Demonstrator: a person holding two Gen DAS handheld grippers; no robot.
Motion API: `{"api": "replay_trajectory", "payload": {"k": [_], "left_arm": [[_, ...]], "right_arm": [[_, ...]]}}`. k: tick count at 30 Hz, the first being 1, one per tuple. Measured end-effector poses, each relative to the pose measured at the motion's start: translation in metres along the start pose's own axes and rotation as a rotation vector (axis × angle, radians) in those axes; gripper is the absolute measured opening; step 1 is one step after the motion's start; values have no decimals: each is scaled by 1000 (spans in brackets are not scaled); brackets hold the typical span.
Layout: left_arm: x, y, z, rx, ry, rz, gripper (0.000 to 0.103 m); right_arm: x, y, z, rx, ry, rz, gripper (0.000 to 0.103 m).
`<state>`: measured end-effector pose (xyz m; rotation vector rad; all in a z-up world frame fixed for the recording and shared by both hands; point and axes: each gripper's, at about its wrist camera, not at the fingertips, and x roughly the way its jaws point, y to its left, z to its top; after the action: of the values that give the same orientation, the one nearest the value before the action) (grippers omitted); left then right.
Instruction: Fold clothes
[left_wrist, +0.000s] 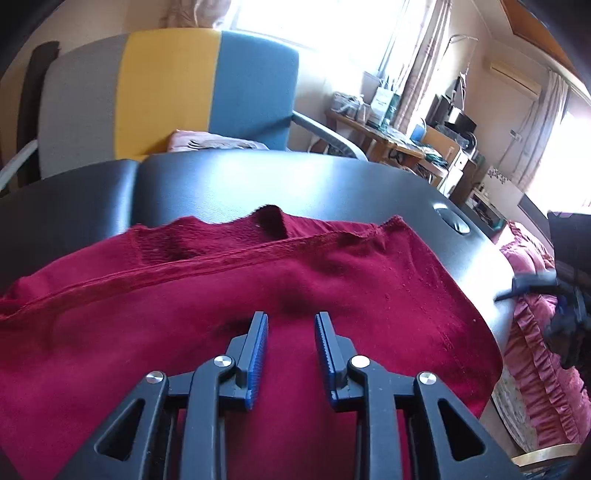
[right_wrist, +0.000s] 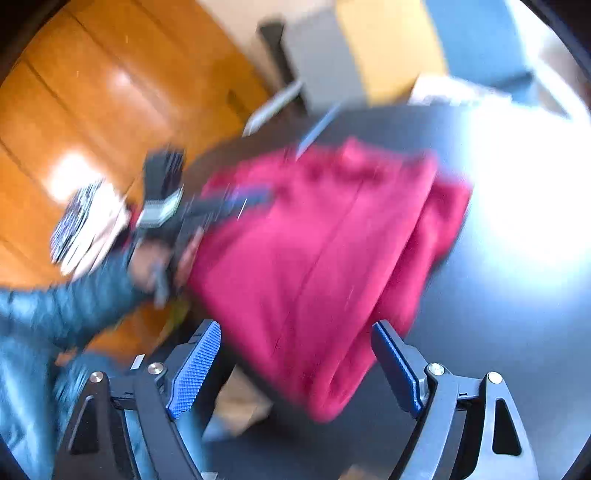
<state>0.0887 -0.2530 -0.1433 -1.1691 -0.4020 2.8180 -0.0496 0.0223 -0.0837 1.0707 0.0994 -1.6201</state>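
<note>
Left wrist: left gripper (left_wrist: 291, 319) parted, empty, over red cloth (left_wrist: 258, 280) toward 12 o'clock.
Right wrist: right gripper (right_wrist: 295, 332) spread wide, empty, cloth at 12 o'clock.

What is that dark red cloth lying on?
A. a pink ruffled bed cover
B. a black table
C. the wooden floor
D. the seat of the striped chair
B: the dark red garment is spread over the black table, whose bare dark top shows beyond and beside the cloth; the striped chair stands behind the table, and the open left gripper is above the fabric.
</note>
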Motion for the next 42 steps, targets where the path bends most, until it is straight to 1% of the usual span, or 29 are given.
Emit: {"api": "replay_trajectory", "payload": {"k": [2, 3, 5, 6, 7, 8, 9, 12, 15, 16, 17, 18, 19, 20, 22, 23, 25, 27, 32, 34, 35, 37, 39, 40, 41, 42], "left_arm": [[-10, 7, -2, -15, -20, 16, 27], [-15, 12, -3, -27, -25, 27, 27], [-24, 25, -5, -48, -36, 53, 28], [-28, 33, -7, -62, -41, 68, 28], [-32, 42, -8, -83, -44, 83, 28], [-34, 50, -9, -99, -45, 92, 28], [-35, 58, -10, -115, -46, 100, 28], [-34, 80, -17, -180, -46, 100, 28], [-29, 90, -27, -229, -58, 56, 28], [-28, 89, -29, -230, -66, 52, 28], [-28, 90, -30, -228, -69, 47, 30], [-27, 90, -30, -230, -73, 37, 30], [-28, 92, -31, -238, -76, 22, 31], [-28, 95, -32, -251, -81, 6, 31], [-29, 102, -34, -287, -92, -39, 31], [-30, 103, -34, -298, -94, -50, 31], [-30, 103, -35, -307, -98, -57, 31], [-29, 100, -35, -297, -100, -46, 31], [-28, 97, -36, -296, -103, -40, 31], [-28, 96, -36, -295, -104, -38, 31], [-28, 96, -36, -295, -104, -37, 31], [-28, 95, -37, -295, -105, -35, 31], [-27, 94, -37, -294, -106, -32, 30], [-27, 93, -37, -293, -107, -32, 30], [-31, 89, -36, -284, -111, -35, 30], [-35, 84, -35, -275, -114, -38, 31]], "right_arm": [[0, -5, 16, 9, -104, -60, 89], [4, -13, 26, 26, -148, -102, 94], [16, -27, 39, 72, -191, -169, 96], [25, -33, 44, 103, -193, -185, 96], [35, -39, 50, 134, -194, -202, 98], [43, -45, 54, 161, -177, -215, 102], [55, -52, 59, 190, -136, -213, 103], [79, -50, 63, 205, -106, -258, 103], [87, -56, 67, 249, -153, -259, 103], [89, -59, 71, 261, -160, -262, 100], [92, -59, 73, 272, -161, -268, 95], [97, -60, 76, 288, -155, -270, 74], [101, -62, 80, 303, -149, -272, 50], [104, -62, 80, 311, -137, -286, 42], [112, -57, 82, 293, -114, -329, 15], [115, -56, 83, 280, -105, -351, 12], [106, -44, 85, 220, -122, -406, 11], [90, -26, 91, 143, -175, -458, 11], [97, -20, 90, 74, -159, -632, 10], [118, -36, 79, 99, -102, -682, 10], [123, -41, 75, 102, -100, -686, 10], [126, -43, 71, 80, -131, -696, 10], [126, -43, 71, 71, -125, -706, 11], [124, -45, 71, 81, -126, -698, 17], [122, -46, 70, 91, -128, -689, 20], [114, -48, 72, 113, -135, -685, 32]]}}
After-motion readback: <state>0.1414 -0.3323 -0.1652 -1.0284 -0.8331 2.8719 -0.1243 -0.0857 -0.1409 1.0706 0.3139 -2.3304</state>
